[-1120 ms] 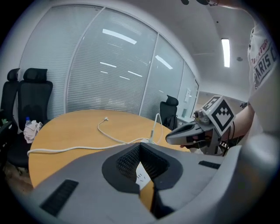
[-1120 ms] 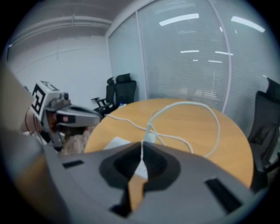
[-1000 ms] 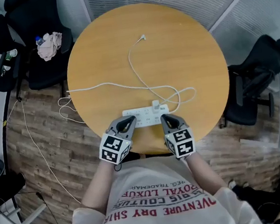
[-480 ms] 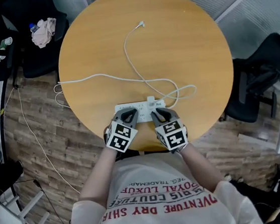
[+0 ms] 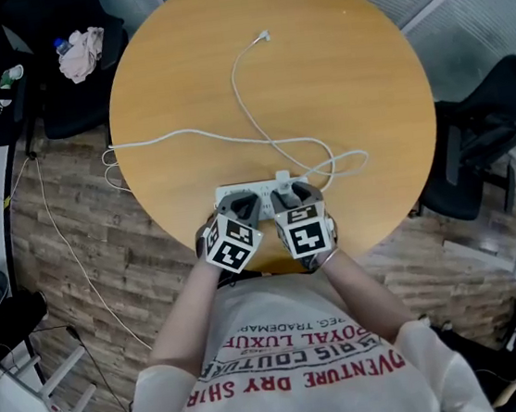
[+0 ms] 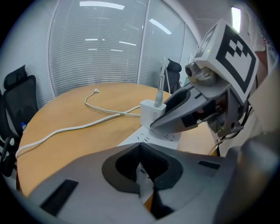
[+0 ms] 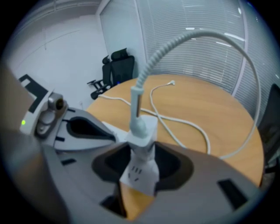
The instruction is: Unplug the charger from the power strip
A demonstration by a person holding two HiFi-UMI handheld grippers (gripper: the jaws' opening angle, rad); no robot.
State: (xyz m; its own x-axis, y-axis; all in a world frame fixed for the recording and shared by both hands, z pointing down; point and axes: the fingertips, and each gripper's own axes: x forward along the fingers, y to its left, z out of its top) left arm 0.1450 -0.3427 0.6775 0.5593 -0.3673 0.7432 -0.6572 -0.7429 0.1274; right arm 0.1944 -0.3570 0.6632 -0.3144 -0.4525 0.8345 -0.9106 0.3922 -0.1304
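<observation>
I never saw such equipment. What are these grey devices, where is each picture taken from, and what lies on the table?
A person carries two grey tools. One picture comes from a head camera looking down; the others from cameras on the tools. On the round table lie a power strip, with a charger plugged in, and a cable. The left hand-held gripper, jaws together, is at the strip. The jaws of the right hand-held gripper have just been opening; the charger stands between them, ungripped.

An office meeting room: a round wooden table (image 5: pixel 169 90), black swivel chairs (image 5: pixel 485 140) around it, and glass walls (image 6: pixel 166 52) with blinds (image 6: pixel 96 48).
</observation>
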